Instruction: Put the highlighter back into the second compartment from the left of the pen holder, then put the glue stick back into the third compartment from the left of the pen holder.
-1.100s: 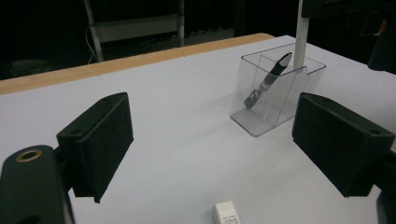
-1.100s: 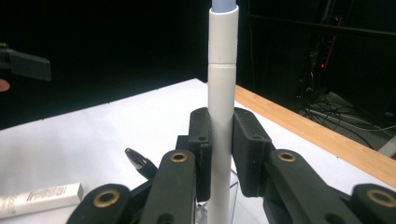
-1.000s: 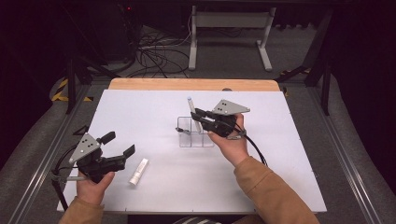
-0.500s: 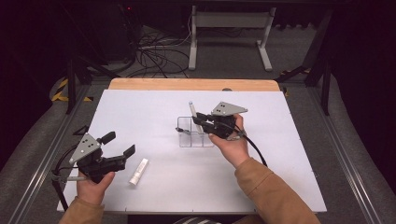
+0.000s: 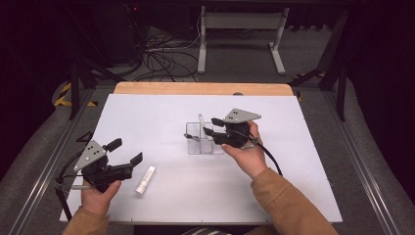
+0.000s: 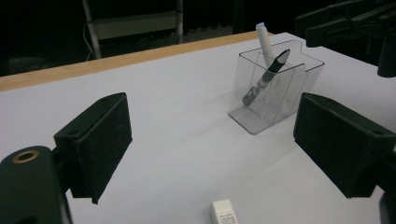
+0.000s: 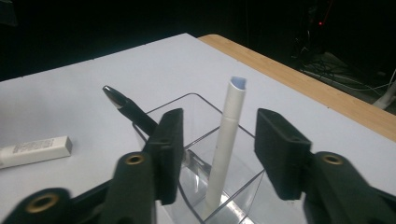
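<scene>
White table (image 5: 303, 161): our clear organizer (image 5: 198, 143) mid-table, white tube (image 7: 224, 140) upright inside, between right gripper (image 5: 211, 126) pads, untouched; jaws just opening. Second white tube (image 5: 145, 179) lies flat, long axis away from us, just right of spread, empty left gripper (image 5: 125, 152).

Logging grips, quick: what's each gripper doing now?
Left gripper: open, empty.
Right gripper: jaws just opened, white pen between them, unpressed.
</scene>
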Demonstrator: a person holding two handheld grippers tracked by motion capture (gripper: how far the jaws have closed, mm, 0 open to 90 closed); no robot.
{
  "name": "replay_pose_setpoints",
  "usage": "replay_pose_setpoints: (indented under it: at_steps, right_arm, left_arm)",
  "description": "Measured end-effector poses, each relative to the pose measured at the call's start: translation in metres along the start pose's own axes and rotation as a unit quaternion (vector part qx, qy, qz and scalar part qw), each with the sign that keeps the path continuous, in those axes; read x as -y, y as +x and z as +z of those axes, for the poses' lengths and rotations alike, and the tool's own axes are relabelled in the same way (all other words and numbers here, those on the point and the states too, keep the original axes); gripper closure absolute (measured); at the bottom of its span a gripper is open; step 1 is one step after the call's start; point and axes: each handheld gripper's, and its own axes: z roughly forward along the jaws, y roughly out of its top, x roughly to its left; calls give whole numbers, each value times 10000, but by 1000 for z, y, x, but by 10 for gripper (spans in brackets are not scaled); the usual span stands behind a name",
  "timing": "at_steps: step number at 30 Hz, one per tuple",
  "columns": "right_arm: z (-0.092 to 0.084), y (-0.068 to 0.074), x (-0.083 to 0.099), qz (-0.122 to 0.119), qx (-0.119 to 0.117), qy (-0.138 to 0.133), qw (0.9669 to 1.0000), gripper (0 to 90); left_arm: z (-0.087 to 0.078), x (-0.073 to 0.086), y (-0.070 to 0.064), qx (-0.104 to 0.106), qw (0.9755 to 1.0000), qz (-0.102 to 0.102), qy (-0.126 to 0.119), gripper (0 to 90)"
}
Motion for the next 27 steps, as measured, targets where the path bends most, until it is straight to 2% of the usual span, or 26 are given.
replay_pose_setpoints:
  at_steps: [6,11,18,27]
  right_arm:
    - [-13,8,0,-210,108,-166,9996,345]
    - [-23,15,-2,-354,18,-330,9988,265]
    - [-40,15,-1,-316,-11,-460,9984,246]
    - [-65,6,15,-178,79,-517,9985,244]
  left_arm:
    - [-1,0,-1,0,10000,14,-8,112]
    - [-3,0,-3,-1,10000,6,-20,107]
    - [-6,1,-7,33,10000,39,18,99]
    - [-7,0,-14,36,9997,143,209,92]
